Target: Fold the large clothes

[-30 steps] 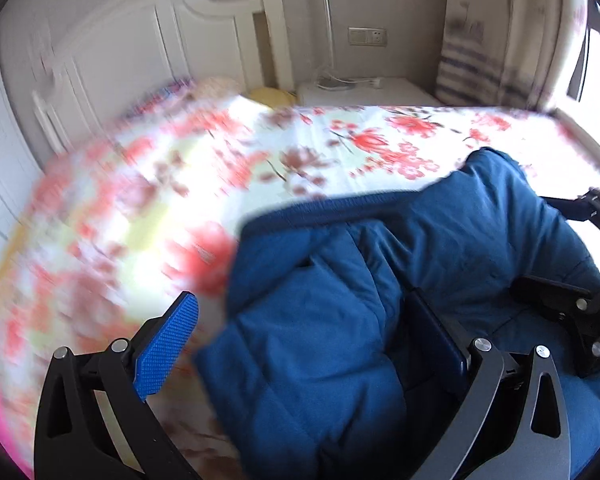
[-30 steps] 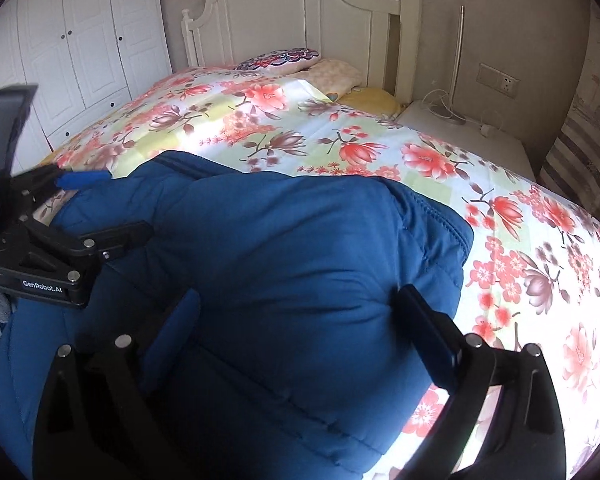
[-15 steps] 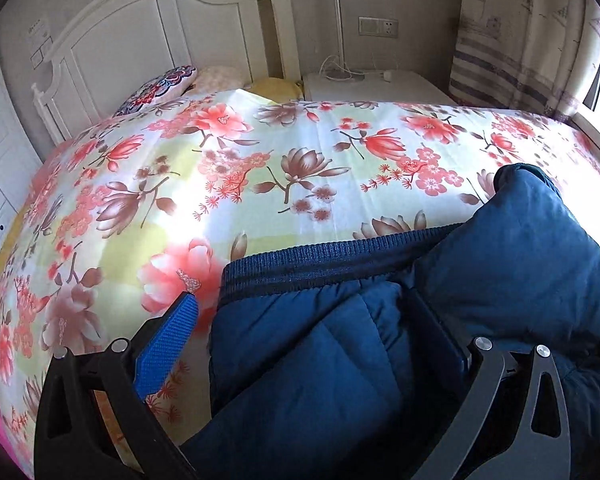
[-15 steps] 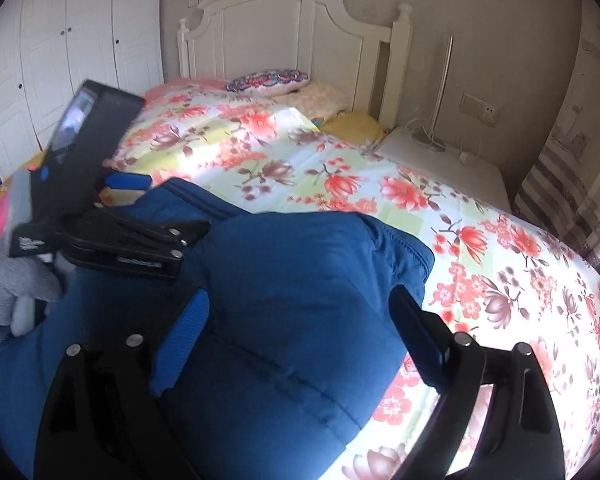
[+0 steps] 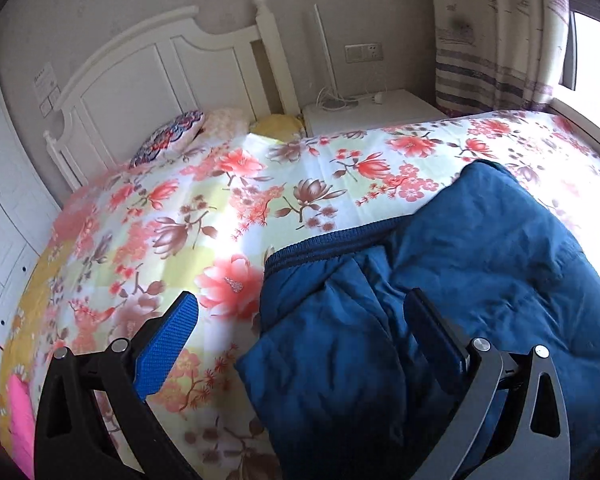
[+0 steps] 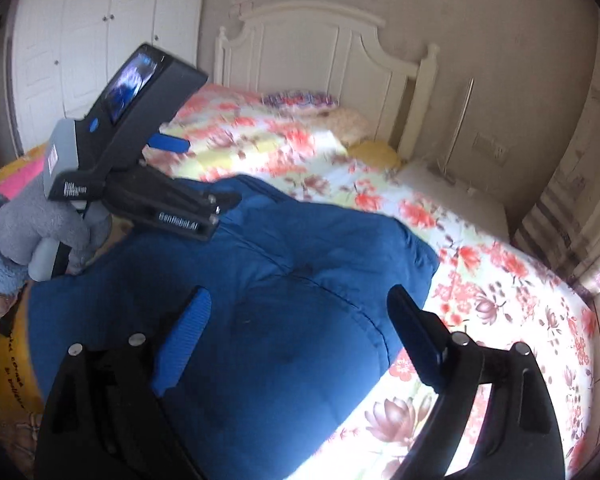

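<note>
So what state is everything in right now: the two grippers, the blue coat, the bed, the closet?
Left gripper: open, holding nothing.
Right gripper: open, above the coat.
Blue padded coat: folded over in a bundle on the bed.
Floral bedspread: spread flat.
Wardrobe doors: closed.
Curtain: drawn aside, window bright.

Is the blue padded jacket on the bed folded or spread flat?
Folded: the blue padded jacket lies bunched in doubled layers on the floral bedsheet.
</note>
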A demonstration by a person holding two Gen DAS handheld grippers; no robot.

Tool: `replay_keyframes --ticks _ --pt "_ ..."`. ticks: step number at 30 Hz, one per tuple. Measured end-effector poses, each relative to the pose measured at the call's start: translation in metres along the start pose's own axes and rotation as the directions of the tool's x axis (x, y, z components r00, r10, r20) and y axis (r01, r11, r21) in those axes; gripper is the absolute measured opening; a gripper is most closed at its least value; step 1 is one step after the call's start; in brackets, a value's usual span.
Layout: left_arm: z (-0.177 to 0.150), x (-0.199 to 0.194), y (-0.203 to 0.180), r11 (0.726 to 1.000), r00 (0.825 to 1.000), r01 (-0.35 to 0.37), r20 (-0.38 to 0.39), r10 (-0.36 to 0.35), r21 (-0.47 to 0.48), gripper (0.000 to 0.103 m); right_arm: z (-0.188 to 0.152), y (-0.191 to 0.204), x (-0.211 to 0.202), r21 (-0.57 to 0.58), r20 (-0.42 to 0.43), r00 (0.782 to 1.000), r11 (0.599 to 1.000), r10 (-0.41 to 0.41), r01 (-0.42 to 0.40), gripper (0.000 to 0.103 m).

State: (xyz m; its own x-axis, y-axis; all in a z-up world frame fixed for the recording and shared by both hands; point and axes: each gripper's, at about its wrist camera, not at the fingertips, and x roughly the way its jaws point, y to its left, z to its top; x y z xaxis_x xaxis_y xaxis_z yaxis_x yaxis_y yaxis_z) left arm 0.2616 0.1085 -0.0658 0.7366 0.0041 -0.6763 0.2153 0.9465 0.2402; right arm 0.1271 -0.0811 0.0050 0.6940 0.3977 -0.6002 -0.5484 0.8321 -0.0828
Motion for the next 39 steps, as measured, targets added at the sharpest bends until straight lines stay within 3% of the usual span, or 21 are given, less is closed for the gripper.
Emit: replay_keyframes --ticks 3,5,7,9,10,16,19,21,24,27,30,33,36,39 --pt "-0.011 -0.024 -0.007 1.0 1.0 -0.005 0.02 0.005 0.026 0.098 -0.008 0.005 -0.015 0.003 0.01 1.0 1.0 0.025 -0.025 0.089" --pt "-0.022 -0.021 -0.011 0.999 0.999 -0.037 0.002 0.037 0.033 0.099 -0.02 0.015 -0.007 -0.027 -0.04 0.998 0.999 0.042 -0.044 0.089" --pt "-0.034 -0.012 -0.005 1.0 1.0 -0.004 0.003 0.004 -0.03 0.099 -0.035 0.02 0.011 -0.036 -0.082 0.996 0.998 0.044 -0.047 0.089" --pt "-0.045 -0.001 0.007 0.992 0.999 0.041 0.005 -0.041 -0.116 0.099 -0.046 0.008 0.024 0.076 -0.055 0.99 0.989 0.128 -0.124 0.09" --pt "-0.049 0.003 0.011 0.986 0.998 0.07 0.01 -0.07 -0.149 0.099 -0.047 0.007 0.027 0.081 -0.054 0.99 0.989 0.131 -0.127 0.093" --pt "-0.054 0.004 0.016 0.979 0.996 0.092 0.021 -0.089 -0.184 0.099 -0.038 0.019 0.018 0.027 -0.092 0.995 0.999 0.045 -0.043 0.093" --pt "-0.048 -0.026 0.015 0.991 0.998 -0.029 0.058 0.037 -0.133 0.099 -0.03 0.036 0.0 -0.077 -0.057 0.998 0.997 -0.026 0.022 0.093" --pt "-0.048 -0.059 0.02 0.988 0.992 -0.026 0.115 0.044 -0.151 0.099 -0.027 0.047 -0.019 -0.102 -0.009 1.0 0.995 -0.009 0.009 0.093" --pt "-0.059 -0.086 0.016 0.989 0.991 -0.014 0.132 0.034 -0.148 0.099 -0.032 0.063 -0.033 -0.13 0.01 0.999 0.991 0.034 -0.033 0.093" --pt "-0.085 -0.07 -0.003 0.994 0.996 -0.06 0.061 0.065 -0.089 0.099 -0.048 0.082 -0.011 -0.189 -0.051 0.999 0.982 0.0 -0.01 0.093" --pt "-0.109 -0.055 0.005 0.98 0.997 0.007 0.079 0.009 -0.198 0.099 -0.056 0.074 0.006 -0.118 -0.066 0.995 0.99 0.071 -0.079 0.093" --pt "-0.111 -0.054 0.009 0.976 0.998 0.029 0.063 -0.016 -0.214 0.099 -0.051 0.081 0.002 -0.157 -0.089 0.995 0.986 0.038 -0.052 0.093" --pt "-0.108 -0.071 0.005 0.984 0.998 -0.019 0.054 0.03 -0.18 0.098 -0.042 0.088 -0.015 -0.205 -0.037 0.999 0.979 0.008 -0.016 0.088" --pt "-0.114 -0.097 0.003 0.982 0.994 -0.001 0.105 0.021 -0.187 0.098 -0.041 0.097 -0.028 -0.228 -0.006 1.0 0.973 0.023 -0.024 0.089"
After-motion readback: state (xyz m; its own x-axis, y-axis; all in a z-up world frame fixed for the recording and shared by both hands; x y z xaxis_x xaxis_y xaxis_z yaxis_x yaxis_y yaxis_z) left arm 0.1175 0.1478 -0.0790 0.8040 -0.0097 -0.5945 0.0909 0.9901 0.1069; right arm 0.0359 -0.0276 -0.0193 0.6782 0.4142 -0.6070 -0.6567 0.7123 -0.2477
